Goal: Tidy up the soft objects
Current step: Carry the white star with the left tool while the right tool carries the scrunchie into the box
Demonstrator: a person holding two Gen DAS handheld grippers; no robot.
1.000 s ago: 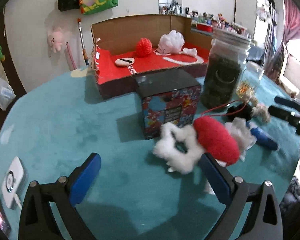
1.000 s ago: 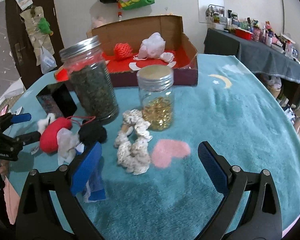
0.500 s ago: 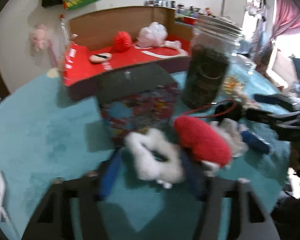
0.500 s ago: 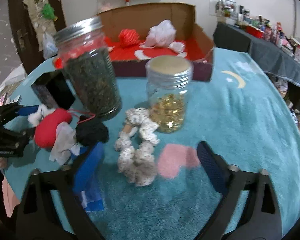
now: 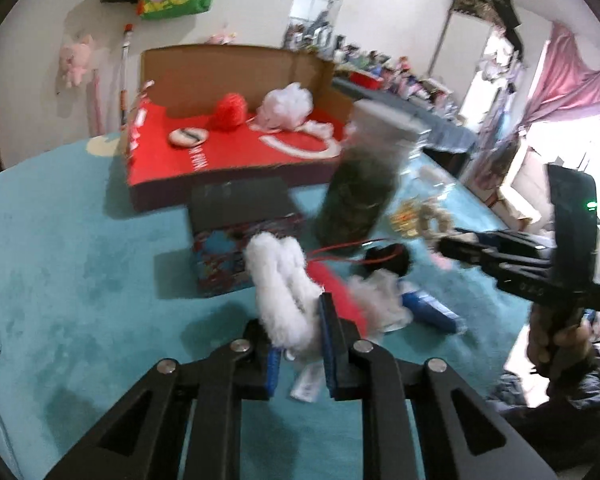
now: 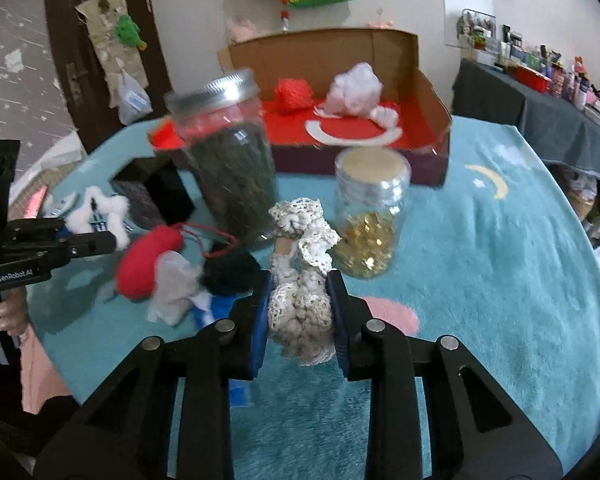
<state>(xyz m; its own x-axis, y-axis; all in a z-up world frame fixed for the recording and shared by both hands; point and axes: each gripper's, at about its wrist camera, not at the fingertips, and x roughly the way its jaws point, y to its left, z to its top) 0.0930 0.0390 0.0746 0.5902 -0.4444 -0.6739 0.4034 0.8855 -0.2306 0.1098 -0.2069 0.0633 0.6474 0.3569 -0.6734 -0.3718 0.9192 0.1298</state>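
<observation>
My left claw (image 5: 298,334) gripped the white scrunchie (image 5: 280,280) beside the patterned box (image 5: 240,236); my right claw (image 6: 300,304) pinched the lace scrunchie (image 6: 300,280) before the jars. The cardboard box (image 6: 380,60) held a red ball (image 6: 294,94) and white puff (image 6: 354,88). The tall jar (image 6: 232,160) held dark filling, the small jar (image 6: 370,208) gold bits.

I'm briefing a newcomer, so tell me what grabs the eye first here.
Both tools grip soft things at once: the left tool pinches a fluffy white scrunchie, the right tool a cream lace scrunchie. Behind them, a red-lined cardboard box already holds a red pom and a white puff.
</observation>
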